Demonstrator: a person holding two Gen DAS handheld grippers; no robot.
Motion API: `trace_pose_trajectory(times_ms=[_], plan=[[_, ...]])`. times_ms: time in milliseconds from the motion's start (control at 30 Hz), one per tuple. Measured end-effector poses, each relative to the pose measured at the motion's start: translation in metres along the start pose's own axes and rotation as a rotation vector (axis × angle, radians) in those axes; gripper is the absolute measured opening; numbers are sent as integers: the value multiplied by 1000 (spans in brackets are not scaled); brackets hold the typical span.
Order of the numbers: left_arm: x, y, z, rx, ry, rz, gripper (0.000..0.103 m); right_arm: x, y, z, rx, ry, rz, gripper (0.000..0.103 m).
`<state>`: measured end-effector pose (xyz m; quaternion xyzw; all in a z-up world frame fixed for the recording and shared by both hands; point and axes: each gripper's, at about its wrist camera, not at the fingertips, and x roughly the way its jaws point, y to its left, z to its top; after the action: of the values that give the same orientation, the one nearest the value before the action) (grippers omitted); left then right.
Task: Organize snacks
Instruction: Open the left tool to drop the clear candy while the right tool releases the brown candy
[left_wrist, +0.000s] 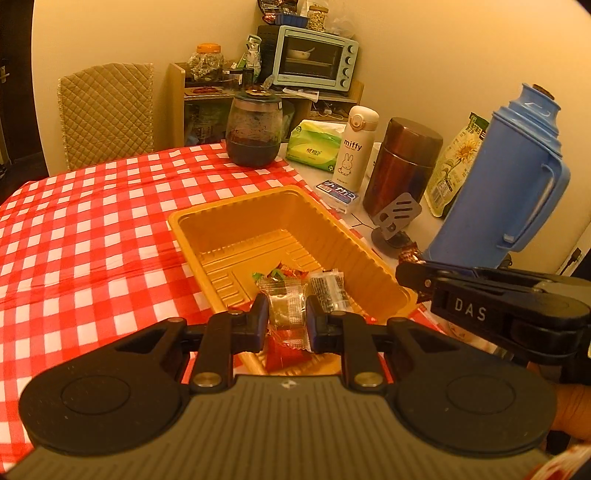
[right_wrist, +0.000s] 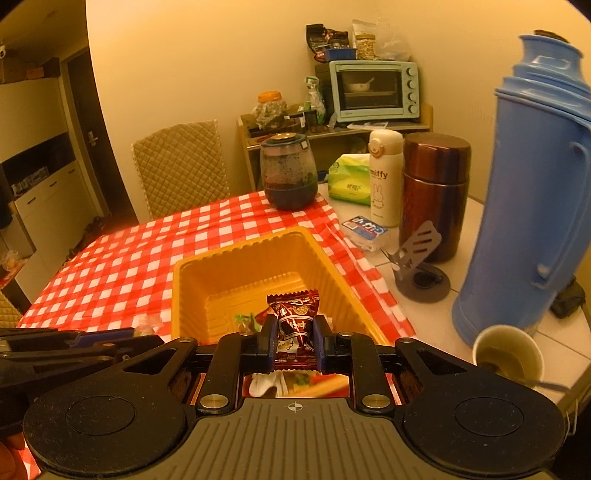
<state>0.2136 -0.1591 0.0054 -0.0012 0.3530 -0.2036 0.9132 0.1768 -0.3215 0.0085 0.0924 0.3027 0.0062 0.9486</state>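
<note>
The clear-wrapped snack (left_wrist: 286, 308) sat clamped between the pads of the left gripper (left_wrist: 286, 325), its long axis running away from the camera, parallel to the fingers, with the far end of the wrapper projecting beyond the tips. I read the far end as hanging over the near corner of the yellow tray (left_wrist: 207, 218), above the wrapped pieces already lying on the tray floor, including a dark-patterned packet (left_wrist: 328, 291) just to the right.

The brown-wrapped candy (right_wrist: 297, 325) was held the same way in the right gripper (right_wrist: 297, 345): jaws closed on its lower half, long axis upright along the fingers, crimped top edge standing clear above the tips. In the right wrist view it lay in line with the near end of the tray (right_wrist: 177, 280).

Both grippers pointed down and forward toward the tray. The right gripper (left_wrist: 417, 275) appeared in the left wrist view at the tray's right-hand rim, so I judged it to sit just outside or over that rim, while the left stood over the near end.

I judged the governing relation to be this: the tray lay directly ahead of and below each load, so either release called for a short advance over the rim, no sideways correction.

The tray rested on the red checked tablecloth (left_wrist: 92, 221), with the blue thermos (left_wrist: 498, 192) well to the right.
</note>
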Motion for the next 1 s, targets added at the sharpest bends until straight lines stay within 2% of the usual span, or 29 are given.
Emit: trace_pose_trajectory(times_ms=[533, 1000], plan=[[75, 33, 34, -25, 33, -2, 19, 82, -5, 33, -34, 48, 25, 20], [116, 47, 54, -5, 58, 5, 19, 123, 4, 46, -61, 83, 49, 20]])
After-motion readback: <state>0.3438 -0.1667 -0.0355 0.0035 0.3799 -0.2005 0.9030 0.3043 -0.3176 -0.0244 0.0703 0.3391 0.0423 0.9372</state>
